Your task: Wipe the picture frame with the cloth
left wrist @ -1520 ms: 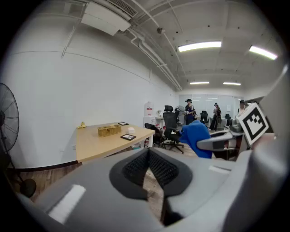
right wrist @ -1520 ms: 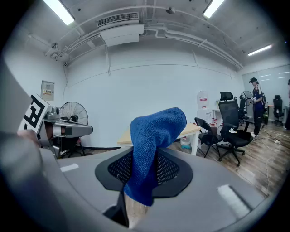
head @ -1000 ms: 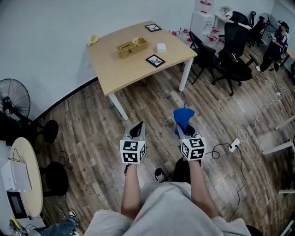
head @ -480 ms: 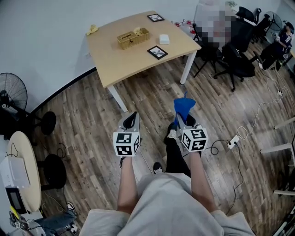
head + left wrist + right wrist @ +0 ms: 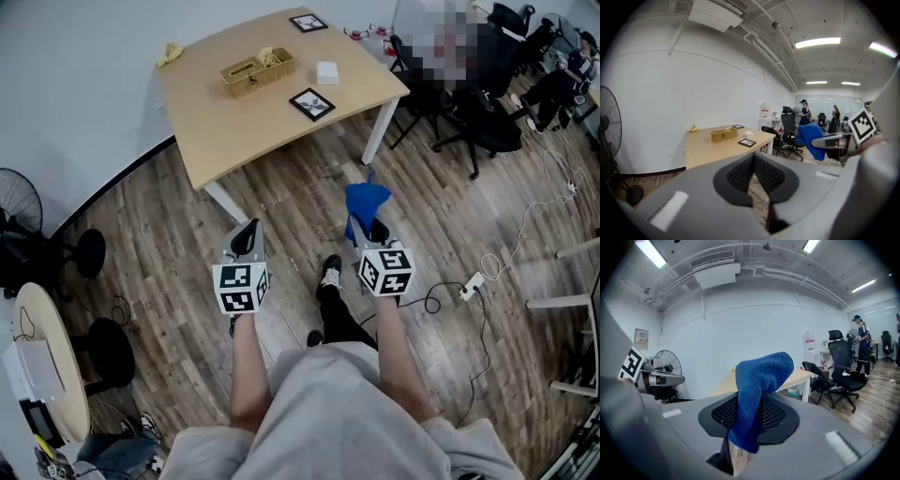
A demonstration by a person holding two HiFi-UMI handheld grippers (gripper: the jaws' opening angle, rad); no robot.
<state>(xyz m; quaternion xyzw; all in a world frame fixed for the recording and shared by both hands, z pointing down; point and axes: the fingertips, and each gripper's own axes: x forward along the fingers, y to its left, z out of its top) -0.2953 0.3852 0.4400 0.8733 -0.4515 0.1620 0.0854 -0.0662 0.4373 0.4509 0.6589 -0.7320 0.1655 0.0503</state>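
Observation:
A black picture frame (image 5: 312,103) lies flat near the front edge of the wooden table (image 5: 216,131); it shows small in the left gripper view too (image 5: 746,143). A second frame (image 5: 307,22) lies at the table's far corner. My right gripper (image 5: 361,223) is shut on a blue cloth (image 5: 365,202), which bulges out of the jaws (image 5: 757,394). My left gripper (image 5: 246,236) is shut with nothing in it (image 5: 753,174). Both grippers hang over the wooden floor, well short of the table.
On the table stand a yellow basket (image 5: 256,71), a small white box (image 5: 326,72) and a yellow rag (image 5: 171,52). Black office chairs (image 5: 487,112) crowd the right. A fan (image 5: 14,202) and a round side table (image 5: 49,361) stand at left. A cable and power strip (image 5: 471,285) lie on the floor.
I have walked closer to the table: it has shifted left and nearer in the head view. Both grippers stay shut, the cloth still held in the right one.

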